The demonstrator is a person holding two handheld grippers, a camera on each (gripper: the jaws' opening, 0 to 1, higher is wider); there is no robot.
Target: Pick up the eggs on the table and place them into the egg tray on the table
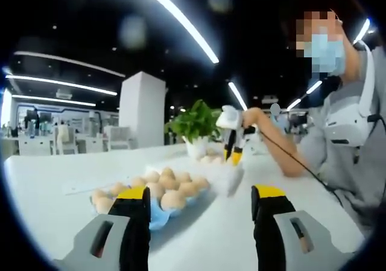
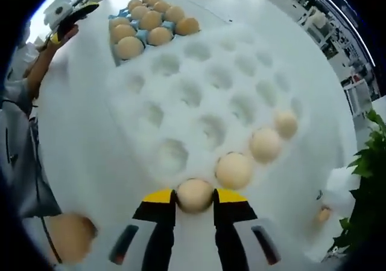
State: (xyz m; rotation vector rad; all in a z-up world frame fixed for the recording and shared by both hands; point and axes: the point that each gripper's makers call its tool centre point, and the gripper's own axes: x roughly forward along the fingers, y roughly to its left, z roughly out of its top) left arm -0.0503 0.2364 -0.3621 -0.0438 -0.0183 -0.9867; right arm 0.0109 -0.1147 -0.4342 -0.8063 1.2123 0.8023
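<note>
Egg [image 2: 195, 194] sat clamped in right hand-held gripper [image 2: 194, 200] at white tray [image 2: 199, 96] edge, left hand-held gripper [image 1: 201, 206] apart, three eggs [image 2: 260, 145] placed, most cups unfilled.

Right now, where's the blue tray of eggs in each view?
Left gripper view: blue tray of eggs lower centre-left, just behind the left-hand jaw.
Right gripper view: top left, beyond the white egg tray.
Shared landmark: potted plant, centre in the left gripper view, right edge in the right gripper view.
</note>
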